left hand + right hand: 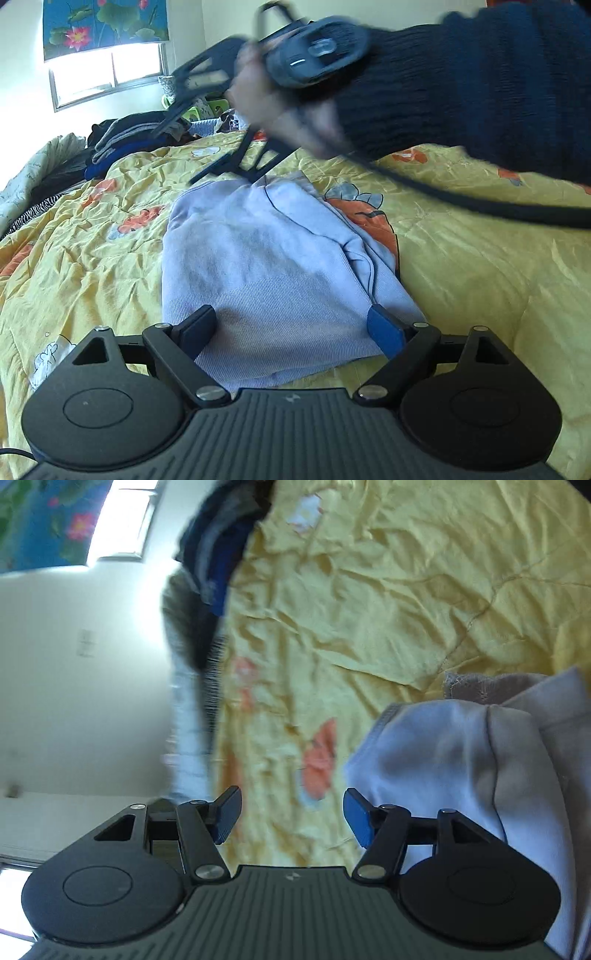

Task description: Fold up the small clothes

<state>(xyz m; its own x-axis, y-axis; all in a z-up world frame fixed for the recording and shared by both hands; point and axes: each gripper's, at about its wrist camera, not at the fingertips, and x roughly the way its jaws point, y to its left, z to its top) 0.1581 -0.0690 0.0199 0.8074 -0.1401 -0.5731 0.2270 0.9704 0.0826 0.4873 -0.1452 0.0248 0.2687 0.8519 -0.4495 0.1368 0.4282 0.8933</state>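
Left gripper, low centre of the left wrist view: jaws spread wide over the ribbed near hem of the folded lilac garment, which lies mid-frame on the yellow flowered quilt; nothing is pinched. Right gripper is released too, jaws apart over bare quilt, the garment filling the lower right of its view beside the right-hand finger; in the left view it hangs blurred above the garment's far end, carried by a hand in a dark knit sleeve. Dark clothes pile sits upper left below the window.
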